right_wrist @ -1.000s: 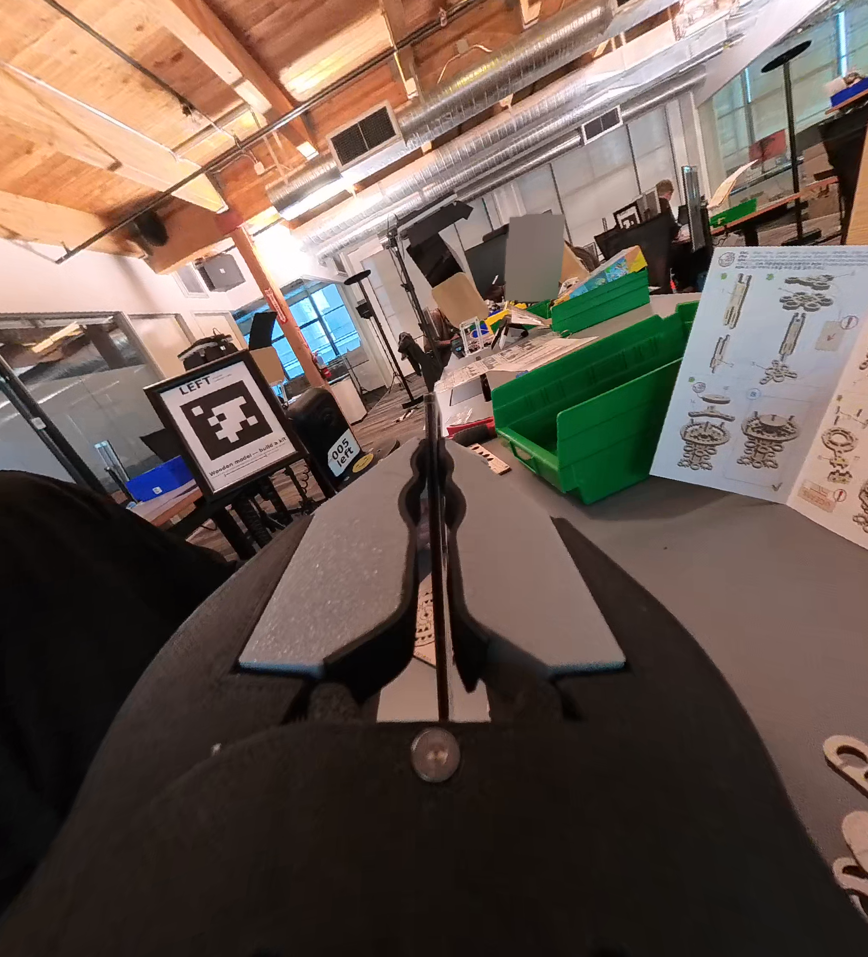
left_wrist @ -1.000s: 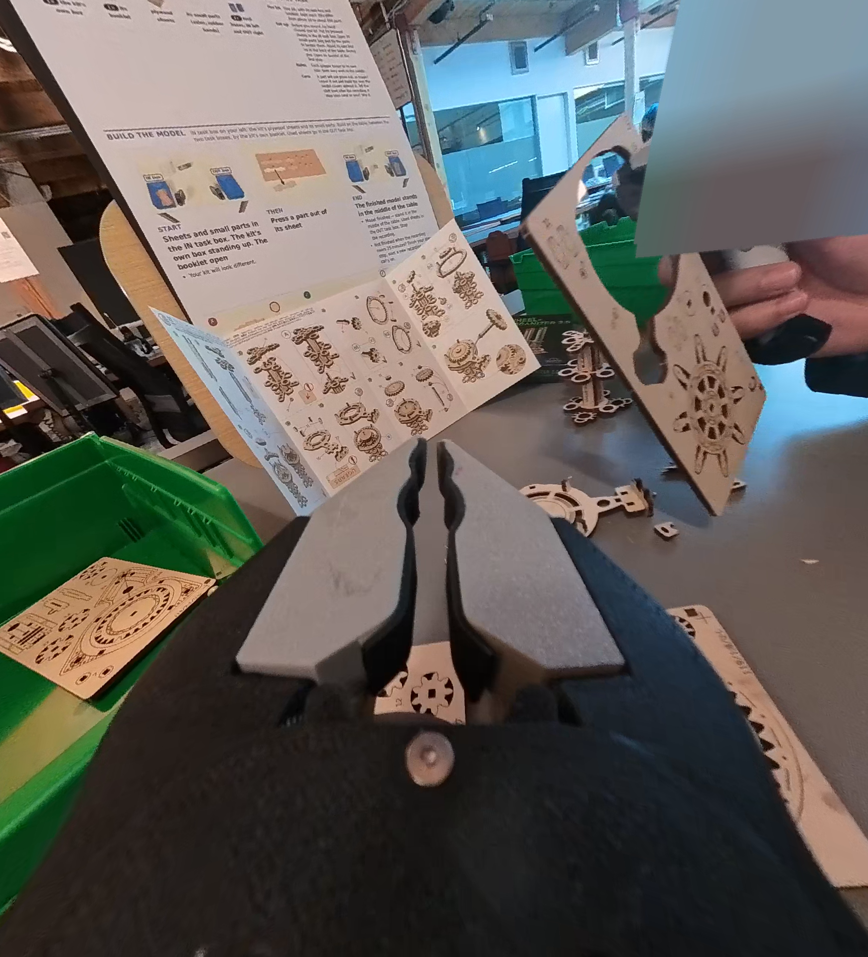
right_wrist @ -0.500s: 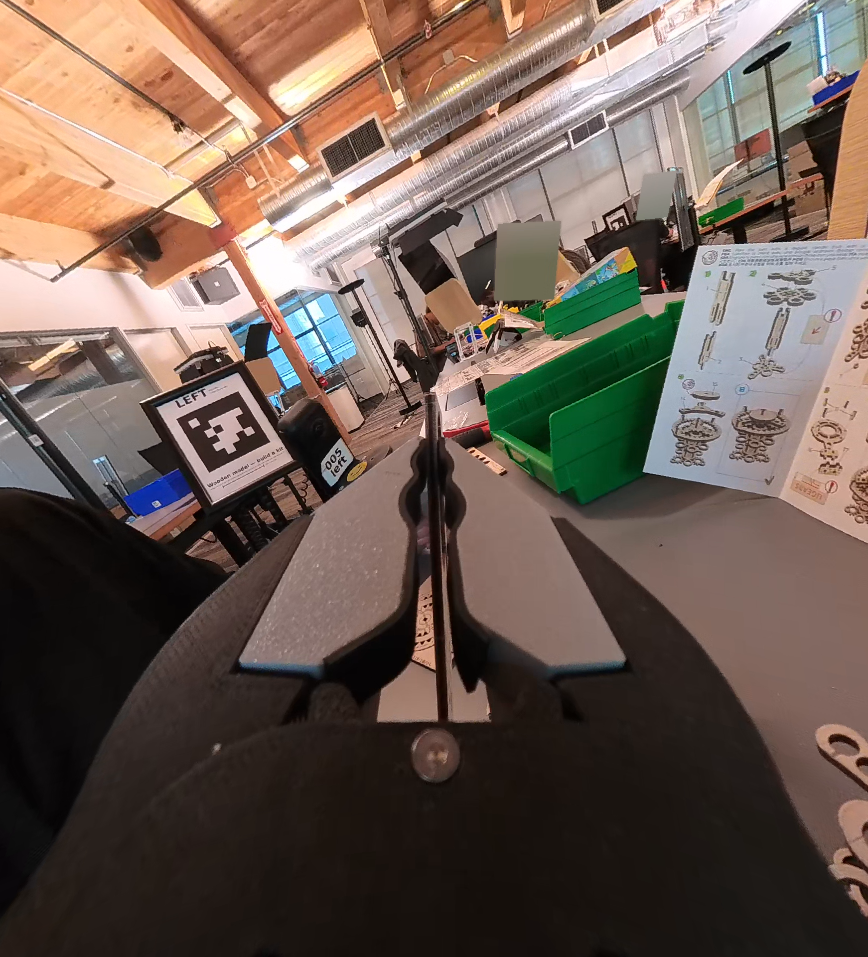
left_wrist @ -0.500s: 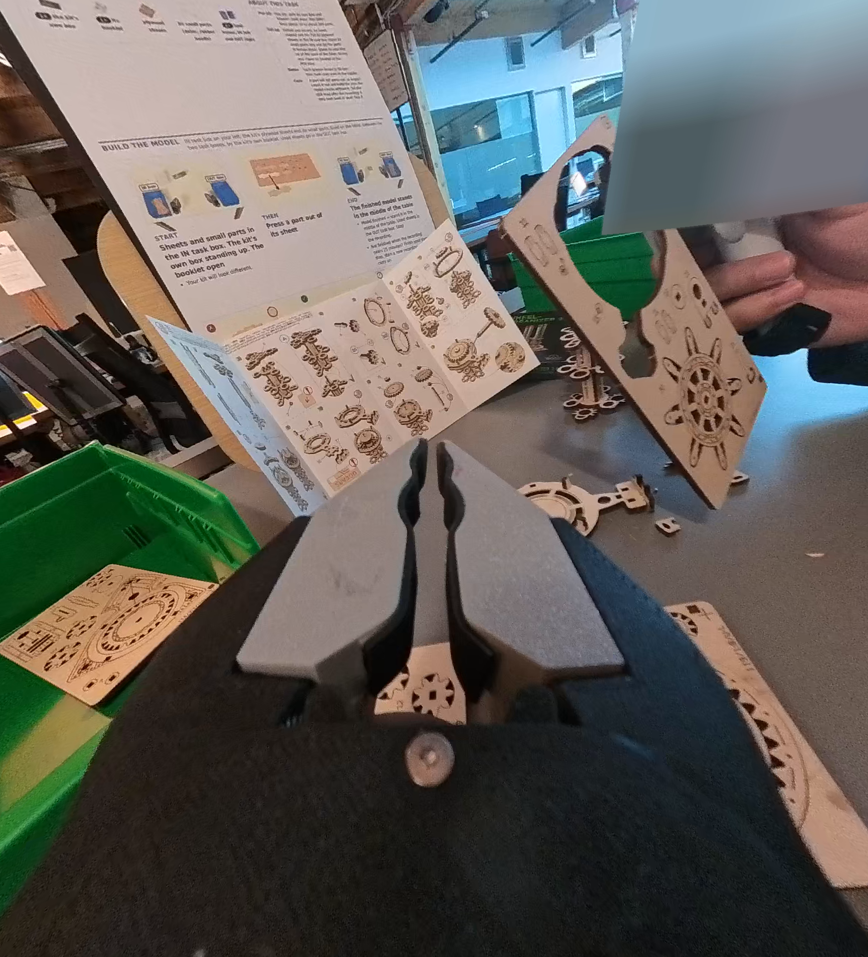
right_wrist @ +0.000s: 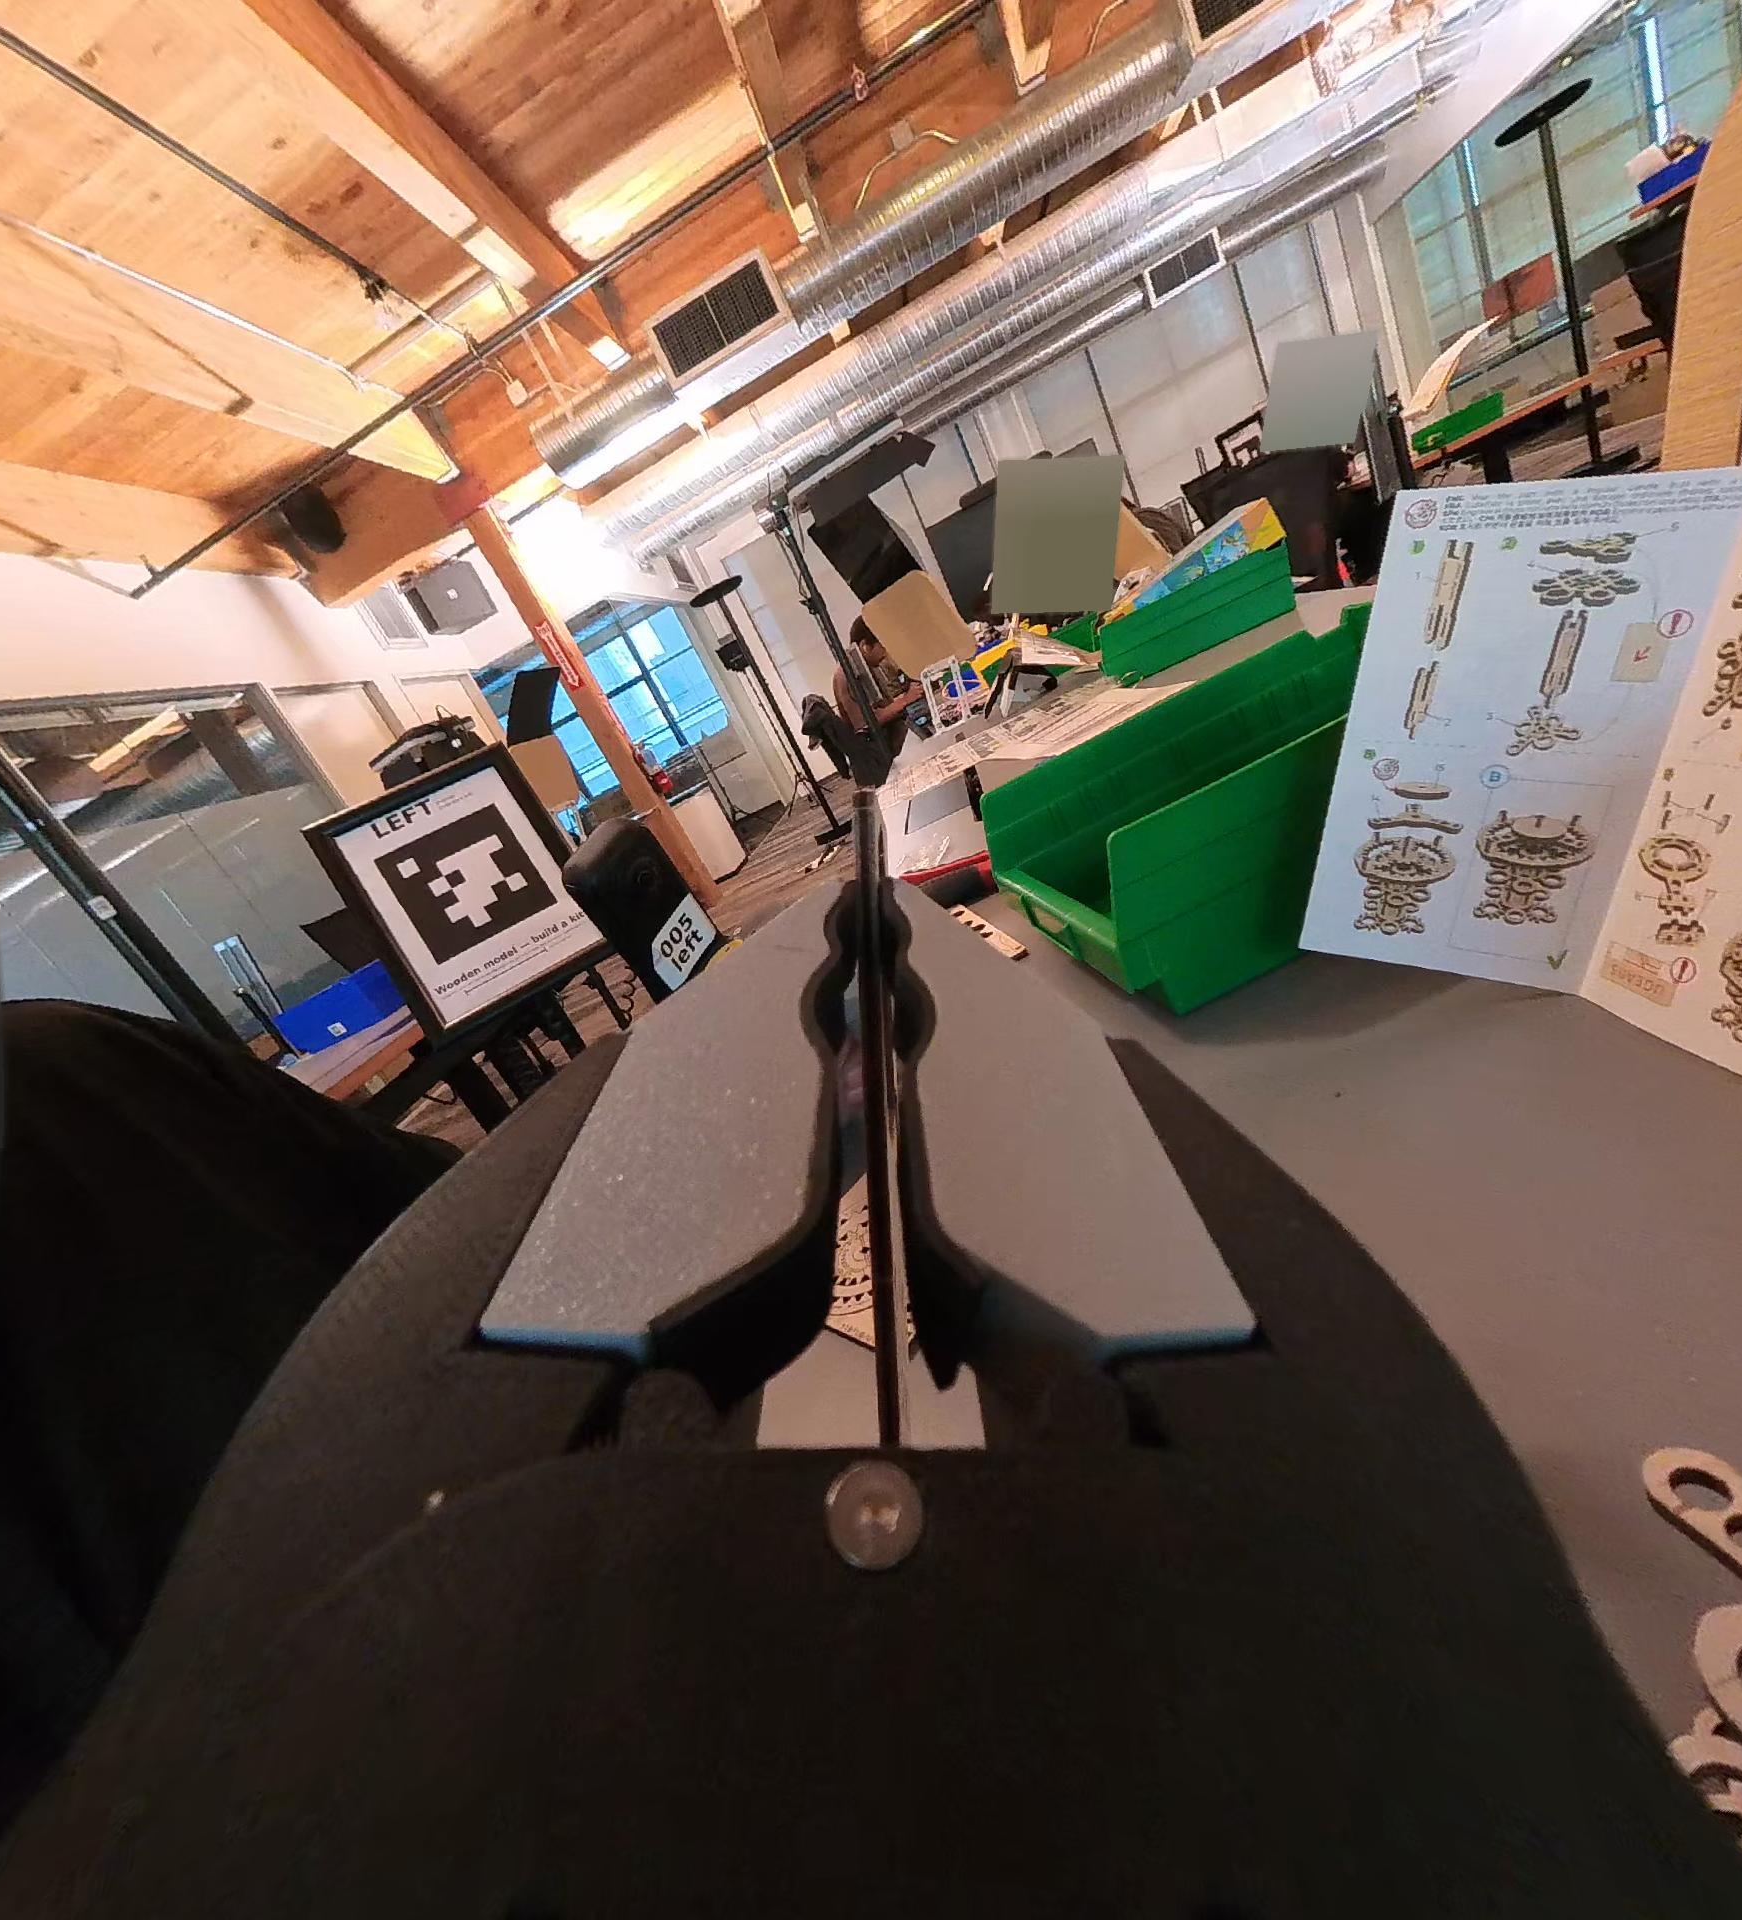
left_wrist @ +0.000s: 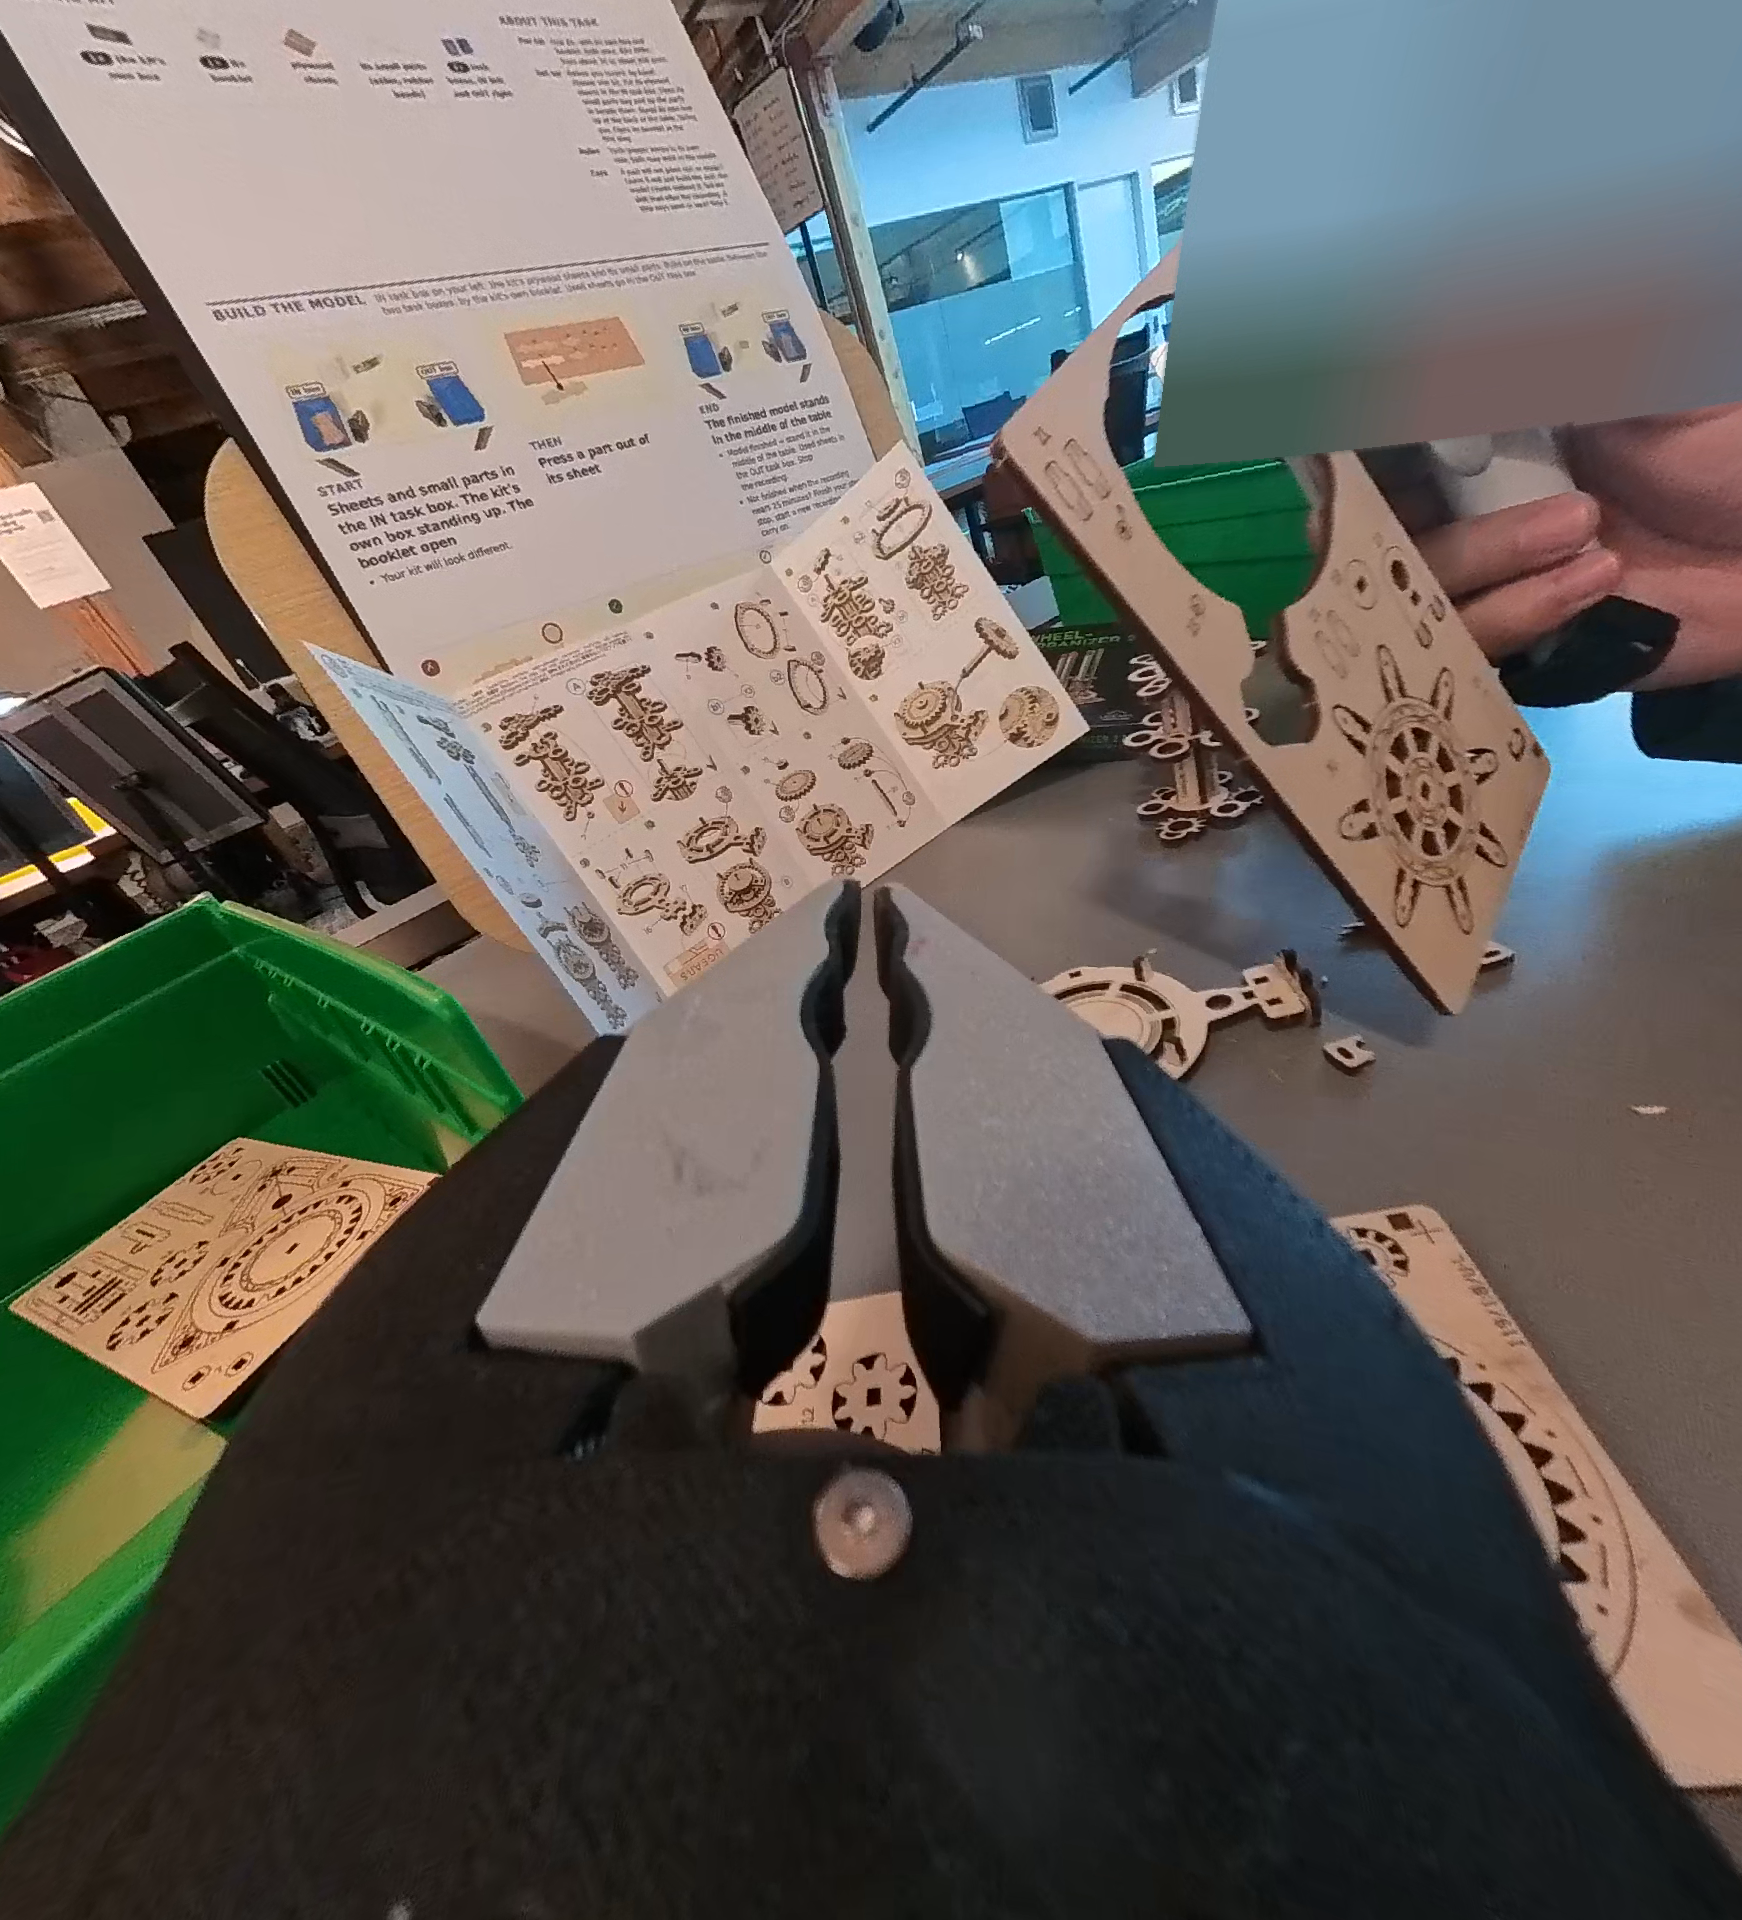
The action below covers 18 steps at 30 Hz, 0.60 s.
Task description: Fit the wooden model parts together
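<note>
Wooden model parts: left wrist view. A laser-cut plywood sheet (left_wrist: 1293,717) with a ship's-wheel part is held tilted above the grey table (left_wrist: 1625,1091), lower corner near the surface, by a hand (left_wrist: 1615,561). A loose ring-and-stem part (left_wrist: 1168,1013) lies on the table; another sheet (left_wrist: 1532,1496) lies flat by the left gripper (left_wrist: 867,909), a third in the green bin (left_wrist: 171,1070). The left gripper's jaws stand nearly closed, empty. The folded instruction booklet (left_wrist: 742,748) stands behind.

Right wrist view. The right gripper (right_wrist: 872,914) pinches the sheet edge-on (right_wrist: 867,831). Judged light, stiff and brittle at its thin tabs; best gripped on solid border, away from cut-outs.
</note>
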Motion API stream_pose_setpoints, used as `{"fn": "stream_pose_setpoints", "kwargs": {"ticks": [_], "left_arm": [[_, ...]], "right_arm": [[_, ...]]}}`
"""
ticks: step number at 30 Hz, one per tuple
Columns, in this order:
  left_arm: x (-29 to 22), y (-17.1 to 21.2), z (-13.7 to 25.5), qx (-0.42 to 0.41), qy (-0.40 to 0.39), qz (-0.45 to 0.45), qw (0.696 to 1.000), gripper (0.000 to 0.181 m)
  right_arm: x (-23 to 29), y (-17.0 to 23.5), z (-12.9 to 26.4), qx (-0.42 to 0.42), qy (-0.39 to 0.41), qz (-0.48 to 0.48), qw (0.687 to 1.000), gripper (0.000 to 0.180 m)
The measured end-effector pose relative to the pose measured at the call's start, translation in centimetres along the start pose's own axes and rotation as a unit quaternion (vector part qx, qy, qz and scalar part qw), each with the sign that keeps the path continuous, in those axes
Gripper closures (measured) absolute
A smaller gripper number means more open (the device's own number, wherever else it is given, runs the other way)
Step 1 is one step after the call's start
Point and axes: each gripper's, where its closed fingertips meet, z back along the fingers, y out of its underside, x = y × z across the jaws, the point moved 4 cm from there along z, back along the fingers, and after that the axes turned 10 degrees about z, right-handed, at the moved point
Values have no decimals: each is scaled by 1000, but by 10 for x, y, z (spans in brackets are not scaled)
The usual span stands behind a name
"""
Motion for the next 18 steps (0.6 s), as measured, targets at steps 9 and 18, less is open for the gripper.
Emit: {"fn": "stream_pose_setpoints", "kwargs": {"ticks": [9, 18], "left_arm": [[34, -10, 16, -49, -77, 62, 994, 181], [47, -10, 22, -60, -101, 93, 989, 181]], "right_arm": [[-1, -5, 5, -16, -1, -5, 1000, 180], [-3, -6, 6, -19, 0, -11, 1000, 180]]}}
